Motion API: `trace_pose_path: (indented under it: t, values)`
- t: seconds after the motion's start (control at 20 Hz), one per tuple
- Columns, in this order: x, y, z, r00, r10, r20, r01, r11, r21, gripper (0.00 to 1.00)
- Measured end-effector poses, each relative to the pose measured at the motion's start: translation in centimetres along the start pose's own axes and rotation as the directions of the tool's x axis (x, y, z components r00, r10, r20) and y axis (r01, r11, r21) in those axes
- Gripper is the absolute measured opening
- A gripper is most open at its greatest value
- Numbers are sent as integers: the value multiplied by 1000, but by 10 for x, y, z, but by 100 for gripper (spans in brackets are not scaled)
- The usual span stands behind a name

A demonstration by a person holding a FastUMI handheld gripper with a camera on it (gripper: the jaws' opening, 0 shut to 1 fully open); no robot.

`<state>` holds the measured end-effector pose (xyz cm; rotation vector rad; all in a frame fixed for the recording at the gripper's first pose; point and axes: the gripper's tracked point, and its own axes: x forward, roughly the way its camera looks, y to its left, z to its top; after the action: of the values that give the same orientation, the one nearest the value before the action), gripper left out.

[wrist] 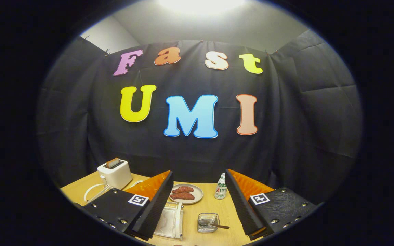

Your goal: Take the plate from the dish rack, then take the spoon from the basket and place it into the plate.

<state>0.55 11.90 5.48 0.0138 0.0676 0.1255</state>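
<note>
Your gripper (198, 194) is spread wide, nothing between its fingers, hanging above the wooden table (217, 208).

Writing first: the small bottle (221, 186) just inside your right finger has a green and white label with some red on it, but it's too small to read. Each finger carries a square black-and-white marker tag (138, 200), a pattern rather than text.

Hard to see: the clear dish rack (170, 219) sits low beside your left finger, which covers part of it, and I can't make out the plate in it. The little clear basket (208, 222) is between the fingers, with the spoon (213, 224) lying in it, handle poking out to the right.

Further out there's a dish (187, 194) with two reddish pieces of food, then a white toaster (115, 173) with bread sticking up, off past the left finger. There's bare tabletop between the basket and the dish.
</note>
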Motion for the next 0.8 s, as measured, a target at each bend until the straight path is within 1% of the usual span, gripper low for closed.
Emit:
trace_pose_path:
  t: [0.1, 0.2, 0.3, 0.45, 0.55, 0.7, 0.75, 0.8]
  values:
    - [6, 12, -2, 999, 17, -38, -17, 1000, -7, 92]
    - [13, 27, -9, 993, 52, -105, -55, 998, -23, 92]
    - [18, 45, -24, 973, 101, -209, -106, 994, -11, 92]
    - [25, 66, -46, 932, 138, -335, -140, 990, 19, 92]
    - [32, 75, -66, 897, 135, -421, -145, 989, 9, 92]
    - [40, 87, -92, 830, 99, -549, -123, 992, -8, 92]
    - [43, 89, -99, 813, 83, -577, -109, 994, -10, 92]
    - [45, 88, -106, 796, 48, -604, -85, 996, -33, 92]
